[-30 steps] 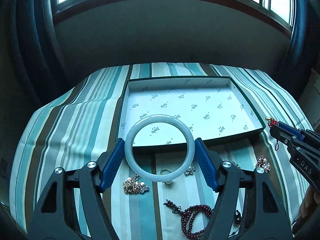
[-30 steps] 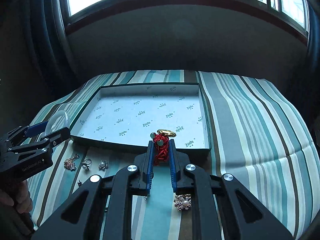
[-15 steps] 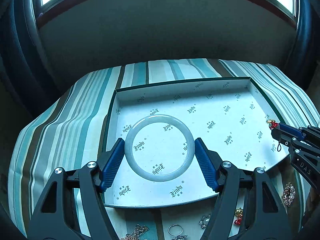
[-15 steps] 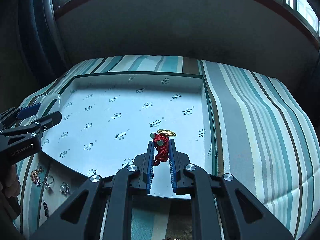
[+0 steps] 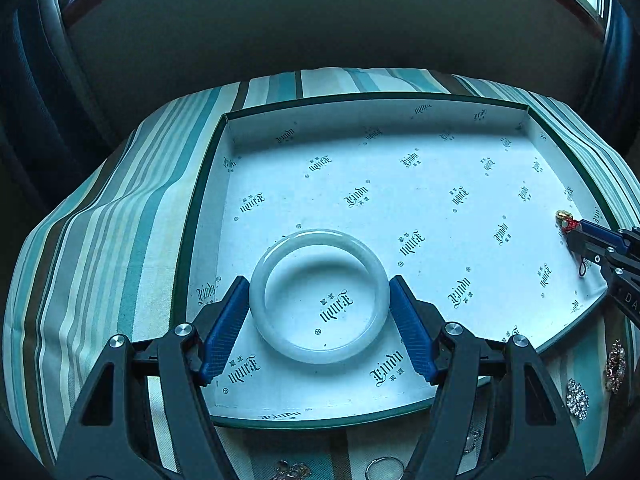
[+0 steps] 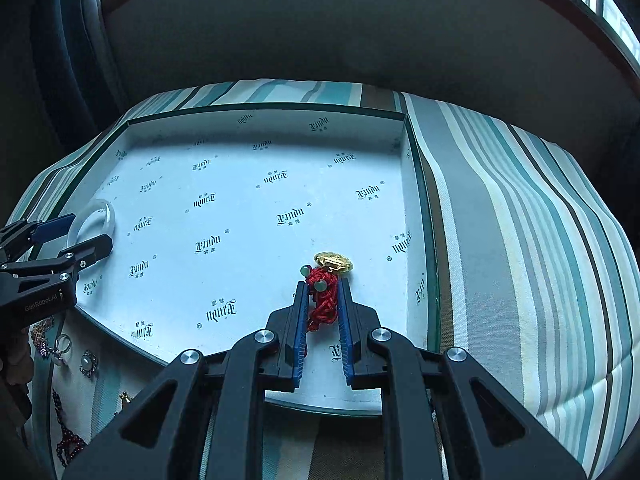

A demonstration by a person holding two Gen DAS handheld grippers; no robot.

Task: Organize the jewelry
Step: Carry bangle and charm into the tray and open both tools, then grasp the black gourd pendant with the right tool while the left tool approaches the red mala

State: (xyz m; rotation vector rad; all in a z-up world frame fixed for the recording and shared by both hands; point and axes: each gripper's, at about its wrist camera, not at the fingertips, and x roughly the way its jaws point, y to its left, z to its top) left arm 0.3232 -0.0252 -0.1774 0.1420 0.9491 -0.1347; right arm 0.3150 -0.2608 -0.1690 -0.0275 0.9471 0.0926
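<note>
Over the near-left part of the white printed box (image 5: 440,184), the left gripper (image 5: 320,312) is spread wide, its 2 blue pads (image 5: 224,326) pressed against opposite sides of a pale jade bangle (image 5: 320,296); the bangle lies flat and is grasped across its full width. Whether it rests on the box floor or hangs just above it cannot be told. From the right wrist view the same left gripper (image 6: 86,234) and bangle (image 6: 94,220) appear at the box's (image 6: 256,120) left edge. Toward the box's right side, the right gripper (image 6: 324,286) is nearly closed, its jaws clamped on a red knotted cord (image 6: 322,300) that carries a gold charm (image 6: 333,261) projecting past the fingertips. On the striped cloth (image 6: 520,220) outside the near wall lie loose pieces: a ring (image 6: 63,343), a pearl brooch (image 6: 87,362), a dark red bead string (image 6: 66,440), and 2 rhinestone brooches (image 5: 578,398).
</note>
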